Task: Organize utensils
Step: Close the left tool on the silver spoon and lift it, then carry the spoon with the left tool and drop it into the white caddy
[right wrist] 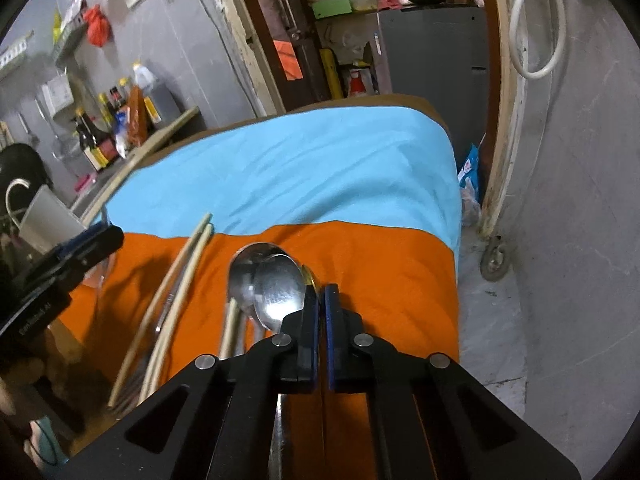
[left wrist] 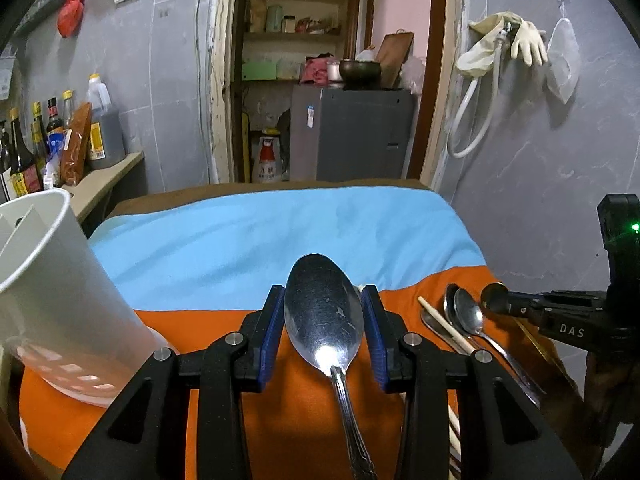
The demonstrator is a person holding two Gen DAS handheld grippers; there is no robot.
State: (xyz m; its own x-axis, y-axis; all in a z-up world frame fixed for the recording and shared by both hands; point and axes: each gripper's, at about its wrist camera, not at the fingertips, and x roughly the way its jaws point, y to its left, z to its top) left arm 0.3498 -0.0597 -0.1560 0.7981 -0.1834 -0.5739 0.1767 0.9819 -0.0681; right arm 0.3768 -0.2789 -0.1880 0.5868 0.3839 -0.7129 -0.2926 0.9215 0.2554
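Note:
In the left wrist view my left gripper (left wrist: 323, 312) is shut on a large steel spoon (left wrist: 324, 312), its blue pads pressing the sides of the bowl, handle pointing back toward the camera. A white utensil holder (left wrist: 56, 280) stands close at the left on the orange cloth (left wrist: 288, 412). More spoons (left wrist: 468, 314) and a chopstick (left wrist: 444, 326) lie at the right. In the right wrist view my right gripper (right wrist: 320, 292) is shut, with nothing visibly between its pads, just right of two stacked spoons (right wrist: 268, 284). Two chopsticks (right wrist: 180, 280) lie to the left.
A light blue cloth (left wrist: 280, 236) covers the far table half. Sauce bottles (left wrist: 60, 136) stand on a counter at the left. The table's right edge drops to the floor by a grey wall (right wrist: 580, 240). The left gripper shows in the right wrist view (right wrist: 60, 264).

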